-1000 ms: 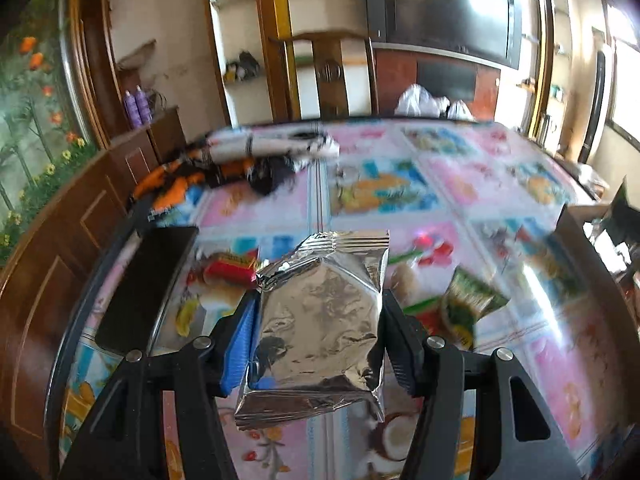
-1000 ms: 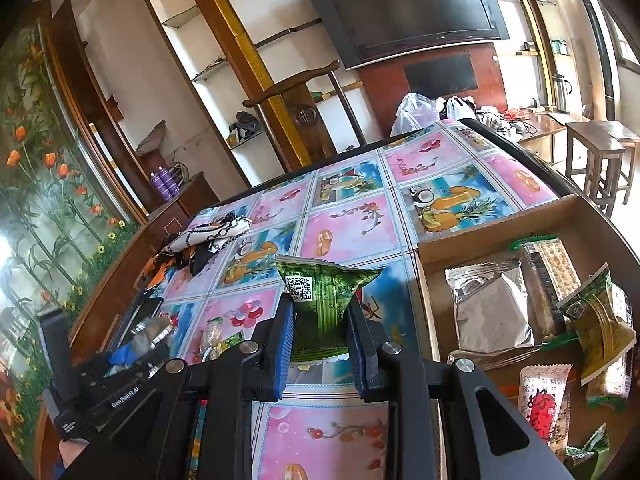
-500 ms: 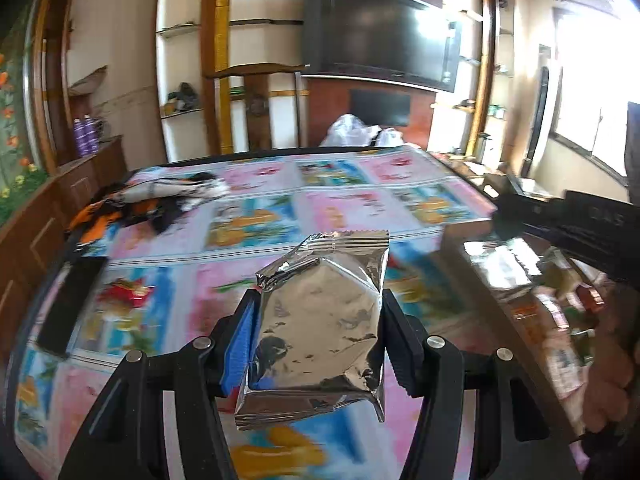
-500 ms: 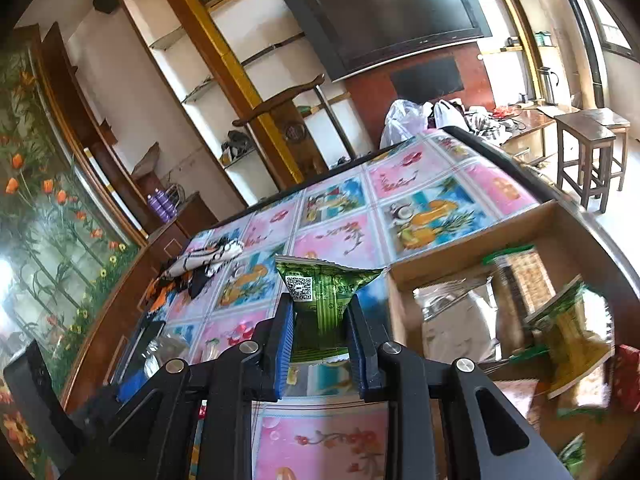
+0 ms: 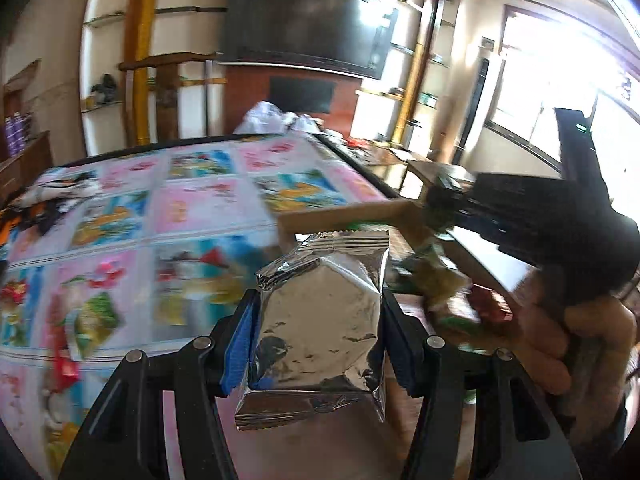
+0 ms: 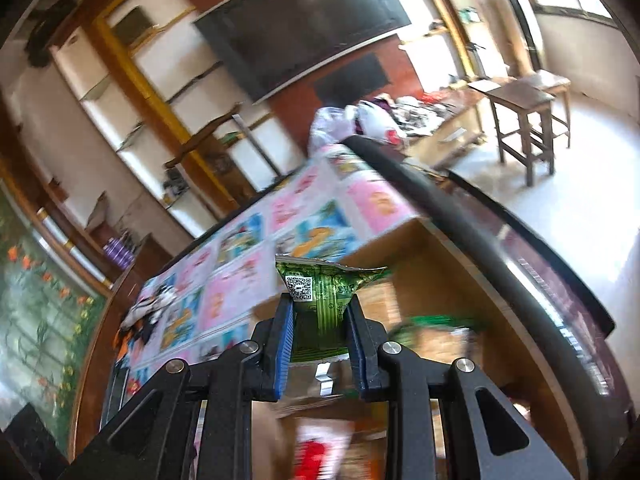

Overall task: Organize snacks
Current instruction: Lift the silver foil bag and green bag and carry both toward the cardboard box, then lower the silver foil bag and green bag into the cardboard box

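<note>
While pointing down toward the box [image 5: 344, 214] at 1 o'clock, the left gripper [image 5: 316, 344] is clamping a silver packet [image 5: 320, 328]; the right gripper [image 6: 320, 328], rolled sideways above it, is pinching a green packet [image 6: 324, 292].

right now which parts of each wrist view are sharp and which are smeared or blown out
Left wrist view: the silver packet in the left gripper is sharp, the tablecloth is smeared, the window is blown out. Right wrist view: the green packet in the right gripper is crisp, the cardboard box and its snacks are blurred.
</note>
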Available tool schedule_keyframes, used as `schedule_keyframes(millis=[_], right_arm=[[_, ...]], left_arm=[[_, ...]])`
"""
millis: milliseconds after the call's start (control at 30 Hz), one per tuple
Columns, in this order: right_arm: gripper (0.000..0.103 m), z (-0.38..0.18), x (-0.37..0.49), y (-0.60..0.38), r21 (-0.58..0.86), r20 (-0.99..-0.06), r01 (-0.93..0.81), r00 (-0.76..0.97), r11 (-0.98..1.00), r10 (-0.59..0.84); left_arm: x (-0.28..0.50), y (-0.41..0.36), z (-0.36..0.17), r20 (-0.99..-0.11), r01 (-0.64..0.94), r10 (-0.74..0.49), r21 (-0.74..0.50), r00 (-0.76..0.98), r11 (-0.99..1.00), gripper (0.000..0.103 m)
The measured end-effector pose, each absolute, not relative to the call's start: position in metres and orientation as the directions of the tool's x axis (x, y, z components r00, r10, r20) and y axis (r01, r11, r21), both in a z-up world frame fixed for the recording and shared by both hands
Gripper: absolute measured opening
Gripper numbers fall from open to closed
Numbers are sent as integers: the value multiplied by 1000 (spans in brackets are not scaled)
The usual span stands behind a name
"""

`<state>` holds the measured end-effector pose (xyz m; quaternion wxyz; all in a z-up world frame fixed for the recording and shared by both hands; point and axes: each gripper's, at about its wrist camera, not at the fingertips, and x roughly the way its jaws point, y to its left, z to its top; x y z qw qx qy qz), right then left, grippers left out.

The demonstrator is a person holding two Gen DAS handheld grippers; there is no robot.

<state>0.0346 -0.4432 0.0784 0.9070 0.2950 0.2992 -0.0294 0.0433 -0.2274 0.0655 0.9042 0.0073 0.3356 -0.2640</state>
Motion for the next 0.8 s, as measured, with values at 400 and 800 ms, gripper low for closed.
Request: schedule_keyframes(millis=[400,800], right_arm=[[26,61,46,-473,468,-655,326,752,821,75],[26,49,52,-468,426,-701,342,710,838,67]], left_arm=[[18,-293,42,-656,582,-480,-75,583,810,58],[19,-291,32,-666,582,-460,-48,587,812,58]])
